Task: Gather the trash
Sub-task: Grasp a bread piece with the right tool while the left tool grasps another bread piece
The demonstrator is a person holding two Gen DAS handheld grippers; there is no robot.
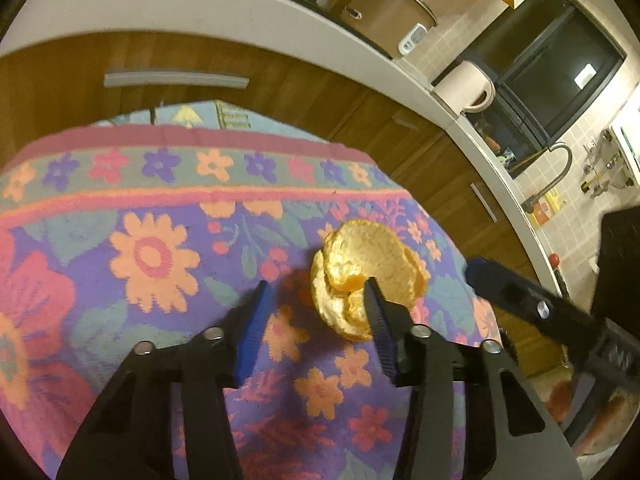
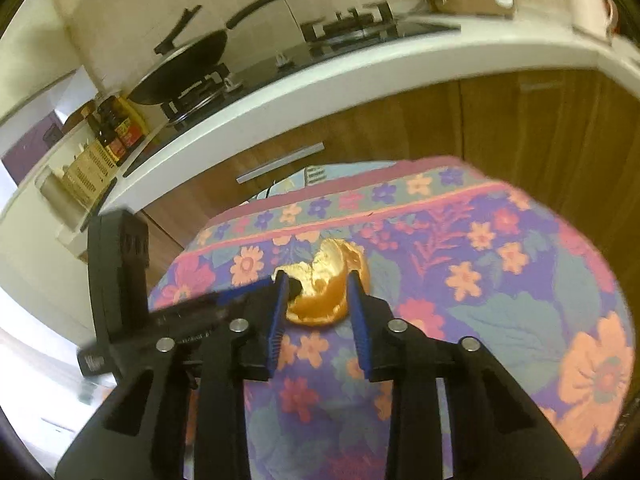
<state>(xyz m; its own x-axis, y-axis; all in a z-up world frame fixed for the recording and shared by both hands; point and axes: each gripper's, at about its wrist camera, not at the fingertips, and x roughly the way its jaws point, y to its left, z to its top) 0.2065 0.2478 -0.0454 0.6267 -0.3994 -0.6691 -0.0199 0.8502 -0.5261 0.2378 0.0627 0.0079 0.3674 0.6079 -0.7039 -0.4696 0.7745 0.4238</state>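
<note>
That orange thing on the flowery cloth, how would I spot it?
Find the flowered tablecloth in front of the wooden kitchen cabinets. The orange peel lies on it near the far right part, a curled, cupped rind. It is the only loose thing on the cloth: pale and pithy inside, glossy orange outside.

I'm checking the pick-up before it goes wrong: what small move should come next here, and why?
Probably close the right tool a little further on the orange peel. In the right wrist view the peel sits between its pads on the floral cloth, with no firm press visible. The left tool sits mostly beside the peel.
</note>
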